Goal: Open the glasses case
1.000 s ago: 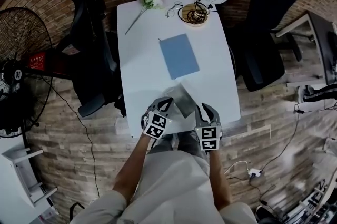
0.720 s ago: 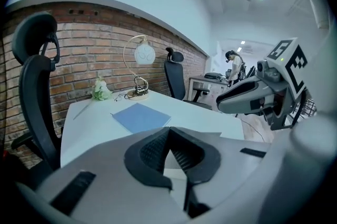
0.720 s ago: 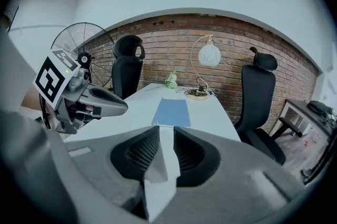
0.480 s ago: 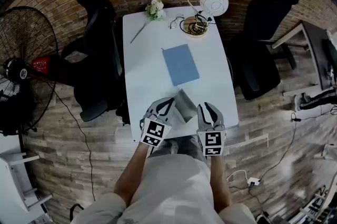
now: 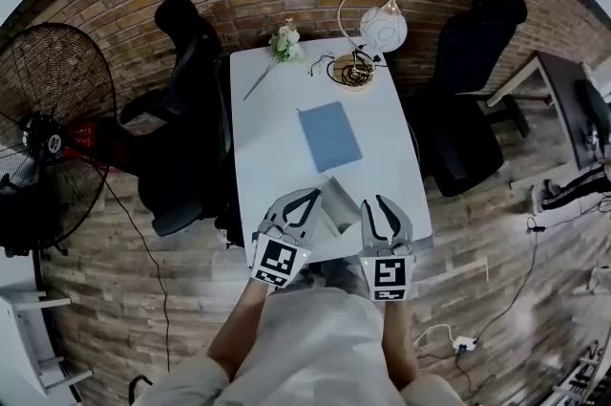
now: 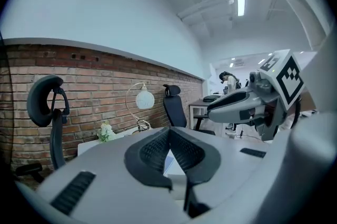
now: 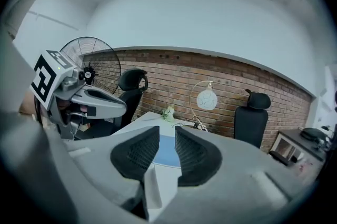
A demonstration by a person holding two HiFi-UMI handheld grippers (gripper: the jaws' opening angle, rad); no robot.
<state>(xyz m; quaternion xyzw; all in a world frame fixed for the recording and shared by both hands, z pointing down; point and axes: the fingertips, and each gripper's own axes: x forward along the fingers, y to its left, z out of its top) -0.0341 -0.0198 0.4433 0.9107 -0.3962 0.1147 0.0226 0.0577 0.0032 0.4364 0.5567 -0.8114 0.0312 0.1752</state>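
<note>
Left gripper (image 6: 169, 136): jaws together, pads meeting at the tips, nothing held.
Right gripper (image 7: 161, 144): jaws closed to a thin slit and empty; only the blue notebook (image 5: 329, 135) shows through it.
Aim of both: close to level, out over the table (image 5: 277, 137) toward the far wall; neither gripper view shows the case.
Glasses case (image 5: 338, 203): grey, on the near end of the white table, just inside its near edge.
Bearing: it lies between the two grippers, right of the left one and left of the right one. Neither is clearly nearer.
Long axis: seems aslant to the table's near edge, but cannot be told for sure.
Lid: cannot tell whether it is open.
Coming move, as judged: both grippers would need to tip down and inward, then part their jaws.
Farther out: lamp (image 5: 382, 27) and flower (image 5: 284, 41) at the far end.
</note>
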